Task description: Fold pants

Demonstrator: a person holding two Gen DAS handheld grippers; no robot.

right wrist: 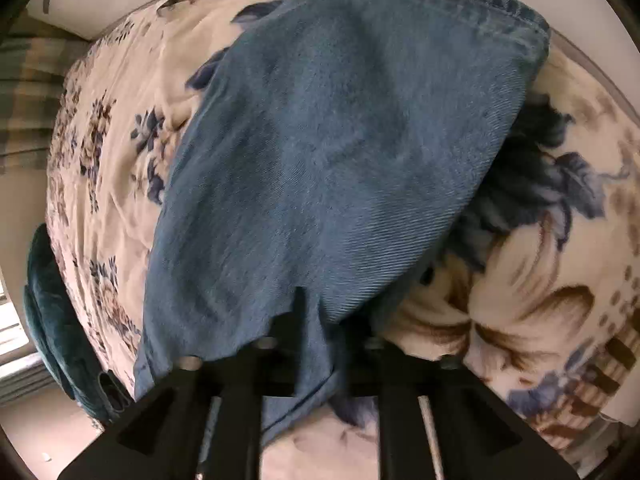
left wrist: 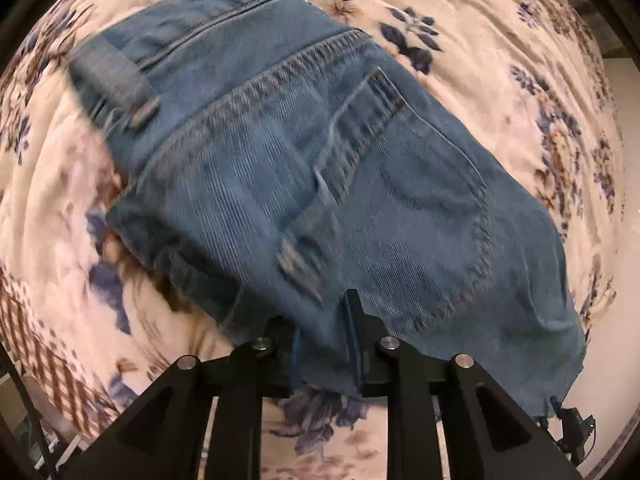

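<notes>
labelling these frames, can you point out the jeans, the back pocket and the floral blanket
jeans (right wrist: 340,140): right wrist view, middle of the leg
back pocket (left wrist: 420,200): left wrist view, pocket centre
floral blanket (left wrist: 480,60): left wrist view, bare patch

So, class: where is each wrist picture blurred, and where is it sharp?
Left wrist view: the jeans smear at their left edge, while the pocket stitching at right stays crisp. Right wrist view: the denim weave is sharp mid-frame; the floral blanket blurs at lower right. Both bend strongly at the edges.

The left gripper (left wrist: 326,320) is pinching a fold of the jeans (left wrist: 304,168) between its two nearly closed fingers, pointing forward and down. The right gripper (right wrist: 318,316) is likewise clamping denim between its fingers (right wrist: 299,300), the fabric draping over its frame.
</notes>
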